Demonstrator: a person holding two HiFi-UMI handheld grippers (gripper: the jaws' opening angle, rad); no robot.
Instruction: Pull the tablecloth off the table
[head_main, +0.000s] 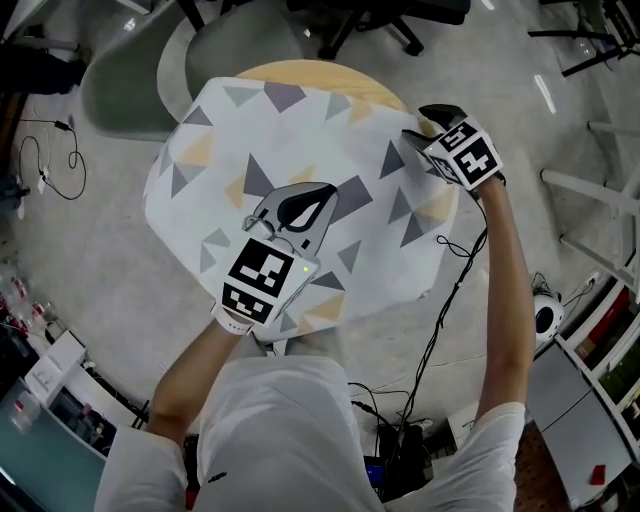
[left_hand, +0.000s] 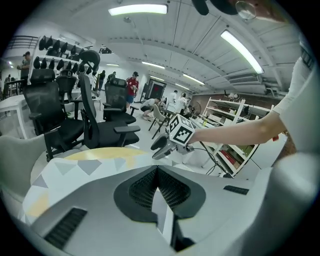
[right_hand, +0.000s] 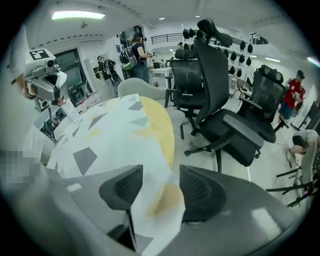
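Closest to the head camera is the person's white shirt (head_main: 270, 430), with both bare forearms reaching out over a round wooden table (head_main: 320, 72); the tablecloth (head_main: 290, 140), white with grey and yellow triangles, lies spread over nearly all of it, leaving only a crescent of wood bare at the far edge; its near edge and corners hang over the rim.

Left gripper (head_main: 322, 195) hangs over the near middle of the cloth, angled downward; its own view shows the jaws pressed together, pads meeting at the tips; a pale strip shows in the slit lower down, and I cannot tell whether that is cloth.

Right gripper (head_main: 425, 125) sits at the table's far right edge, pointing steeply down; its jaws stand spread, and in its own view a flap of the tablecloth's edge with a yellow patch lies between them; neither pad presses on it.

Black office chairs (right_hand: 225, 120) stand on the floor beyond the table.
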